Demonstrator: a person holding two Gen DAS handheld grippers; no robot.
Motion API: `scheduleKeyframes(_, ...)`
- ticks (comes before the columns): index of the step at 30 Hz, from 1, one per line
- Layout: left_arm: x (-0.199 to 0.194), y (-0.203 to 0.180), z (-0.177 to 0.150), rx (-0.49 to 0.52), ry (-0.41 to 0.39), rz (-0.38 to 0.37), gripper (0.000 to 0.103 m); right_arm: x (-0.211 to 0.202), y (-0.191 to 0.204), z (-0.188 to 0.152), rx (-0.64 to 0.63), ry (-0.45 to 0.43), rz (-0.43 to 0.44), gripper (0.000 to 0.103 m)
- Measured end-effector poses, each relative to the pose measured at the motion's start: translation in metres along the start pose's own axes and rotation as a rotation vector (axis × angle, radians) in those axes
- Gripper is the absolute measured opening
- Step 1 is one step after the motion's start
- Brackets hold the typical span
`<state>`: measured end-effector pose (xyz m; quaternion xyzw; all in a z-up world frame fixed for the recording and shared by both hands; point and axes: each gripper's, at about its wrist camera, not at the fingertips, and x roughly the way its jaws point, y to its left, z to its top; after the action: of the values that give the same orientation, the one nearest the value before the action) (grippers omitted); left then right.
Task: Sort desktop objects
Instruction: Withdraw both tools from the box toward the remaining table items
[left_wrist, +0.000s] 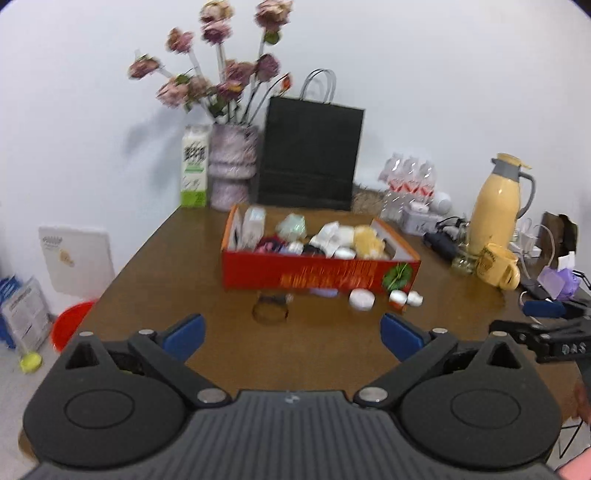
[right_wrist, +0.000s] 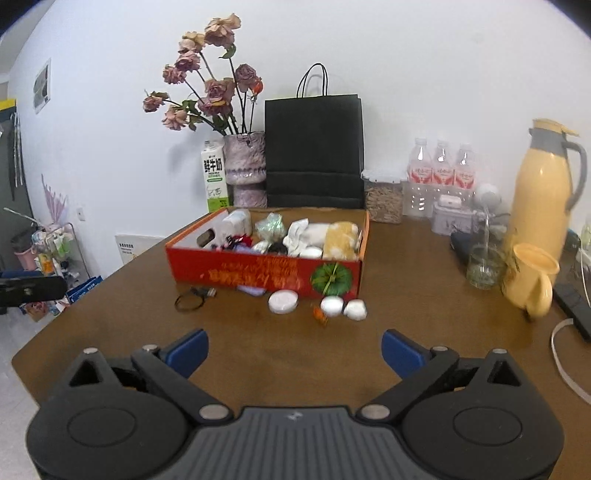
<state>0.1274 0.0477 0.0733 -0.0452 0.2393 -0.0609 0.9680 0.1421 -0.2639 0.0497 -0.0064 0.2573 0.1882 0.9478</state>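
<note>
A red cardboard box (left_wrist: 321, 272) (right_wrist: 266, 271) full of small items stands mid-table. Loose in front of it lie a black ring-shaped band (left_wrist: 270, 309) (right_wrist: 189, 302), a small lilac thing (left_wrist: 324, 292) (right_wrist: 252, 290), a flat white round jar (left_wrist: 362, 298) (right_wrist: 283, 301), and two small white jars (right_wrist: 343, 307) (left_wrist: 406, 298). My left gripper (left_wrist: 293, 338) hovers over the near table, open, nothing between its blue pads. My right gripper (right_wrist: 294, 350) is likewise open and empty, short of the loose items. In the left wrist view the right gripper shows as a black arm (left_wrist: 543, 334) at the right edge.
Along the back wall stand a milk carton (right_wrist: 214, 175), a vase of dried roses (right_wrist: 245, 168), a black paper bag (right_wrist: 314, 151), a grain jar (right_wrist: 382, 195) and water bottles (right_wrist: 441, 173). A yellow thermos (right_wrist: 543, 192), yellow mug (right_wrist: 532, 280) and glass (right_wrist: 484, 267) crowd the right side.
</note>
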Motion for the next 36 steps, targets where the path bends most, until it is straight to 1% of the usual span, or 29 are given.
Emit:
scheduleKeyframes(1,-0.005,-0.001,-0.01,-0.018,-0.002,-0.005,0.103,-0.005,0.004,-0.01,0.0,-0.01,0.013,0.101)
scheduleKeyframes(3,-0.014,-0.004,-0.028,-0.023,-0.021,-0.033,0.103,-0.011,0.015,-0.03,-0.031,-0.009,0.022,0.101)
scheduleKeyframes(5,-0.02,-0.009,-0.046,-0.024,-0.023,-0.018,0.103,-0.014,0.026,-0.048,-0.084,0.005,0.011,0.1)
scheduleKeyframes(6,-0.021,-0.011,-0.052,-0.024,-0.011,-0.01,0.103,-0.016,0.032,-0.055,-0.109,0.009,0.004,0.1)
scheduleKeyframes(8,-0.018,-0.013,-0.064,-0.022,0.031,-0.016,0.103,-0.022,0.04,-0.069,-0.126,0.009,0.007,0.1)
scheduleKeyframes(10,-0.015,-0.012,-0.072,-0.043,0.067,-0.025,0.103,-0.027,0.042,-0.081,-0.094,-0.004,0.039,0.1)
scheduleKeyframes(12,-0.011,-0.012,-0.077,-0.067,0.095,-0.038,0.103,-0.027,0.04,-0.088,-0.062,-0.011,0.05,0.1)
scheduleKeyframes(15,-0.009,-0.018,-0.081,-0.05,0.104,-0.037,0.103,-0.023,0.036,-0.09,-0.03,0.003,0.034,0.1)
scheduleKeyframes(17,-0.009,-0.023,-0.083,-0.028,0.094,-0.025,0.103,-0.024,0.033,-0.09,-0.008,-0.006,0.021,0.1)
scheduleKeyframes(20,-0.01,-0.026,-0.083,-0.013,0.091,-0.018,0.103,-0.026,0.027,-0.091,0.016,-0.016,0.027,0.1)
scheduleKeyframes(25,-0.004,-0.028,-0.087,-0.006,0.115,-0.01,0.103,-0.023,0.021,-0.093,0.036,-0.029,0.021,0.099)
scheduleKeyframes(28,0.001,-0.024,-0.087,-0.015,0.125,-0.004,0.103,-0.019,0.019,-0.094,0.042,-0.026,0.025,0.097)
scheduleKeyframes(30,0.006,-0.02,-0.084,-0.024,0.125,0.007,0.103,-0.014,0.019,-0.093,0.038,-0.015,0.03,0.091)
scheduleKeyframes(36,0.023,-0.01,-0.075,-0.035,0.137,0.051,0.103,0.005,0.02,-0.09,0.039,0.011,0.041,0.085)
